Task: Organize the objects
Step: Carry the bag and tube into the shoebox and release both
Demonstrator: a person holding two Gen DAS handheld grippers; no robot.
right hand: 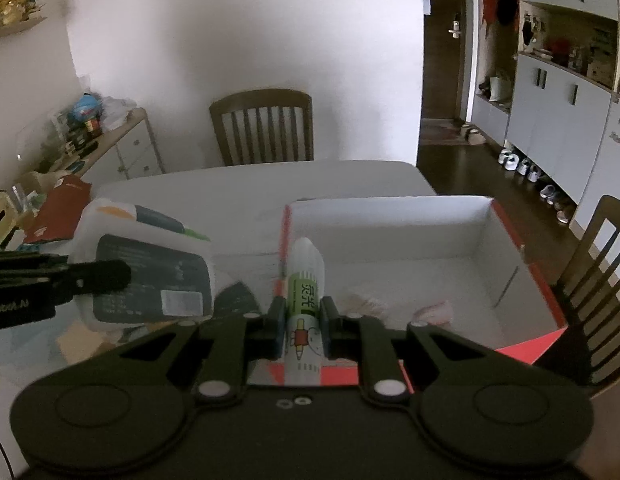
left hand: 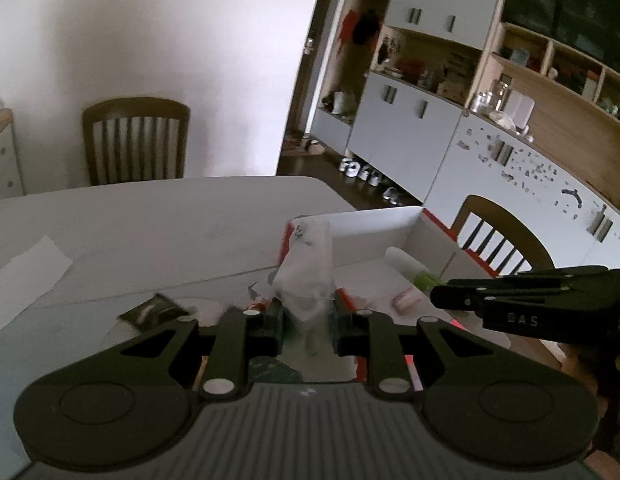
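Glue stick (right hand: 305,300), white with a green label, sits pinched between the fingers of our right hand-held gripper (right hand: 303,322), its tip over the near edge of the white box (right hand: 390,216) on the bench (right hand: 230,188). Our left hand-held gripper (left hand: 308,320) clamps a soft white packet (left hand: 308,276), possibly tissues, beside the box's left wall.

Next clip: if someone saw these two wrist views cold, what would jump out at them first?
Both grippers are loaded. The right gripper is shut on a white-and-green glue tube at the near rim of the open red-edged white cardboard box. The left gripper pinches a crinkly translucent white plastic packet just left of that box, over the pale table.
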